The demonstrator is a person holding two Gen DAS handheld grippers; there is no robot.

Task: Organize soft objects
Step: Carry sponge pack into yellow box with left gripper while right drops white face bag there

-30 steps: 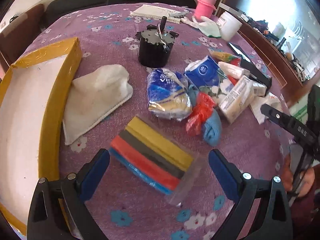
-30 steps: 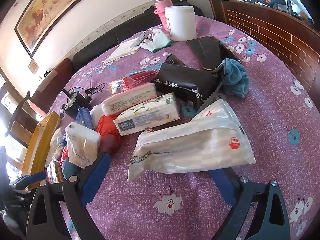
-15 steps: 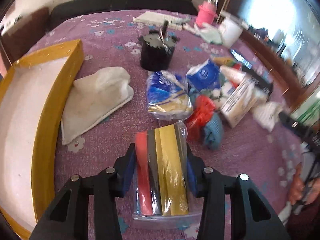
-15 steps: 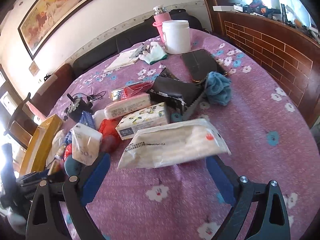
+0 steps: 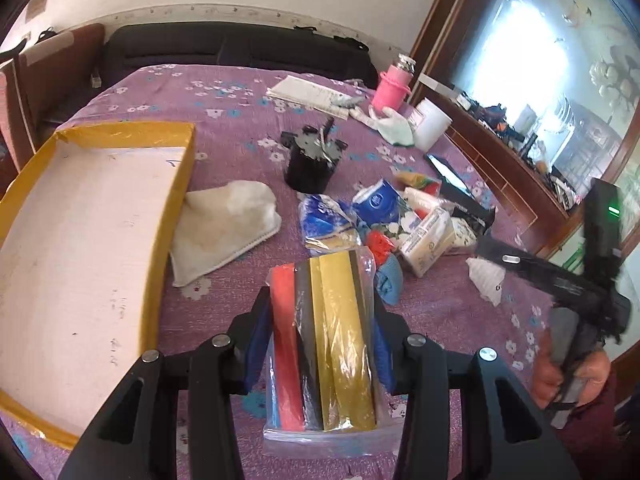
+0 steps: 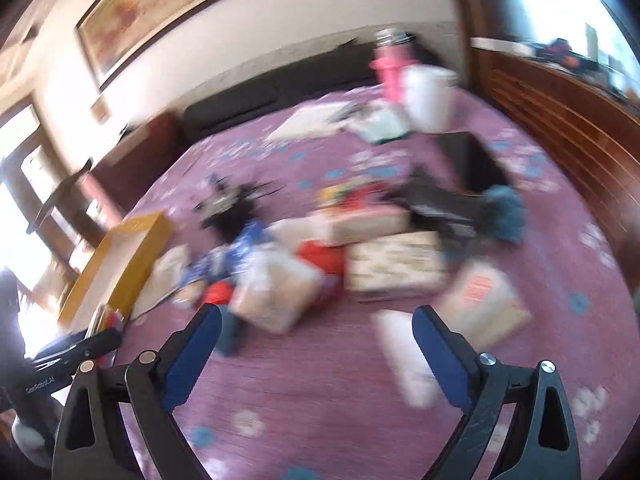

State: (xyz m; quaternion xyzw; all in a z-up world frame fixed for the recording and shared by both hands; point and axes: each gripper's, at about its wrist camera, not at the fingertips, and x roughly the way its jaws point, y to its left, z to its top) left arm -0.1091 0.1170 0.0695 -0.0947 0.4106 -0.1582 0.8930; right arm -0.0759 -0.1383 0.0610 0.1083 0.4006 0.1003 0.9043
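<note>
My left gripper [image 5: 320, 312] is shut on a clear bag of coloured strips [image 5: 332, 344], red, black and yellow, held lengthwise above the purple cloth. An open yellow box [image 5: 172, 216] with a white floor lies to its left. In the blurred right wrist view my right gripper [image 6: 316, 316] has its jaws closing, with only bare cloth between the blue pads. A white tissue pack [image 6: 480, 304] lies just past its right finger. The right gripper [image 5: 540, 272] also shows at the right of the left wrist view, held by a hand [image 5: 568, 368].
A white folded cloth [image 5: 224, 224] lies beside the box. A heap of soft packs [image 5: 400, 216] sits mid-table, a blue knit ball [image 5: 390, 284] at its near edge. Behind stand a black pot [image 5: 312, 160], a pink bottle [image 5: 390, 84] and a white tub [image 5: 432, 124].
My left gripper shut on the bag of strips, turned it lengthwise and lifted it. My right gripper rose and swung left, so the white pack is no longer between its fingers.
</note>
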